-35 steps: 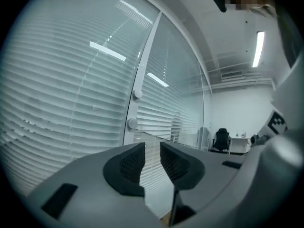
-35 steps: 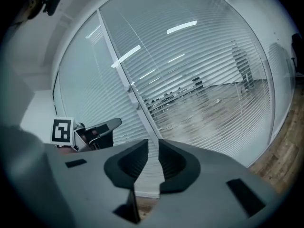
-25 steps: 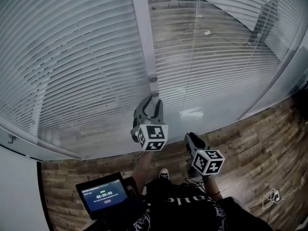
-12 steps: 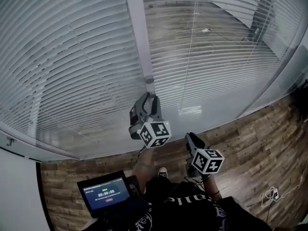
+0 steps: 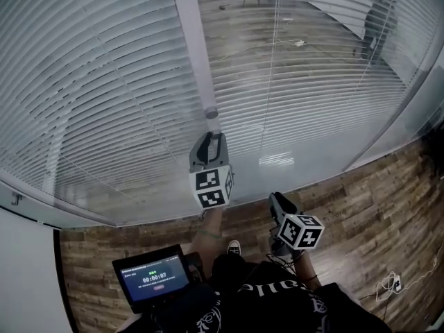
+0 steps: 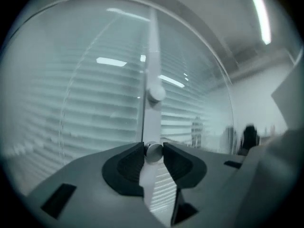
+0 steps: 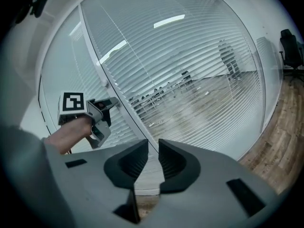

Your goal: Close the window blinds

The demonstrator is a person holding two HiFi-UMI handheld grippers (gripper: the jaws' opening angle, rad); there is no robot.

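Fingers (image 6: 129, 164) of the left gripper (image 6: 153, 149) are pressed in from both sides on a small round silver knob (image 6: 153, 153). The knob sits on the white vertical frame post (image 6: 153, 56) that stands between two panes. A second round knob (image 6: 156, 94) is on the same post just above, clear of the jaws. The white horizontal slatted blinds (image 5: 104, 82) hang behind the glass on both sides of the post, well beyond the fingertips. The slats are angled so that strips of a wooden floor show between them at the upper right. I cannot tell whether that floor lies behind the glass or is a reflection.

In the head view the gripper's body hides the held knob, and only the upper one shows. The right gripper (image 7: 151, 152) is held low and back from the glass, above the brown wood-plank floor (image 5: 374, 214). Its jaws are drawn almost together with a thin slit between them and nothing in it. A dark tablet with a lit timer screen (image 5: 152, 277) sits at the lower left. A dark upright shape (image 5: 378, 23) at the top right is too blurred to identify.
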